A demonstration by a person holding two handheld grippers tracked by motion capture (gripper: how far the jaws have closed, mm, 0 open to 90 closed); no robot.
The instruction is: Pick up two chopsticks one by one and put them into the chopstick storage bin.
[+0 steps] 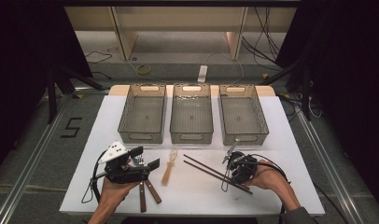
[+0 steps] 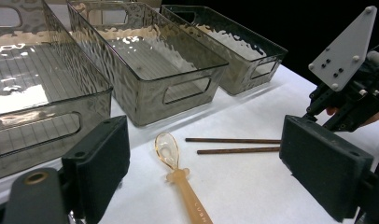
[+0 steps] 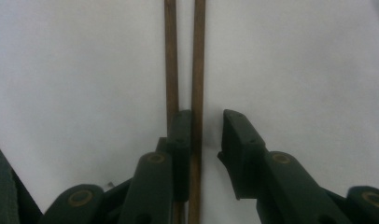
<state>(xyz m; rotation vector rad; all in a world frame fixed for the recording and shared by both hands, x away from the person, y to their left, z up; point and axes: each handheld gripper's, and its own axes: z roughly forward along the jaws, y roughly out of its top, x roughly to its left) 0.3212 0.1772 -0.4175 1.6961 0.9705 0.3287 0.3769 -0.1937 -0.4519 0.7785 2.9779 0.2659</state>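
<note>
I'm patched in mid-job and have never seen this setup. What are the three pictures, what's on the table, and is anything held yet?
There is no robot arm: a person holds a two-jaw gripper in each hand. The high view looks down on the white table from the person's side. The other two cameras ride on the grippers and look along their black jaws.

At the far side stand three smoky plastic bins in a row. Nearer lie a translucent orange spoon, two brown chopsticks and, under the left gripper, wooden-handled cutlery.

The left gripper's jaws stand wide open over the table, holding nothing. The right gripper is down at the chopsticks: one stick runs between its jaws beside the left pad, the other lies just outside it. A gap shows at the other pad, so nothing is gripped yet.
</note>
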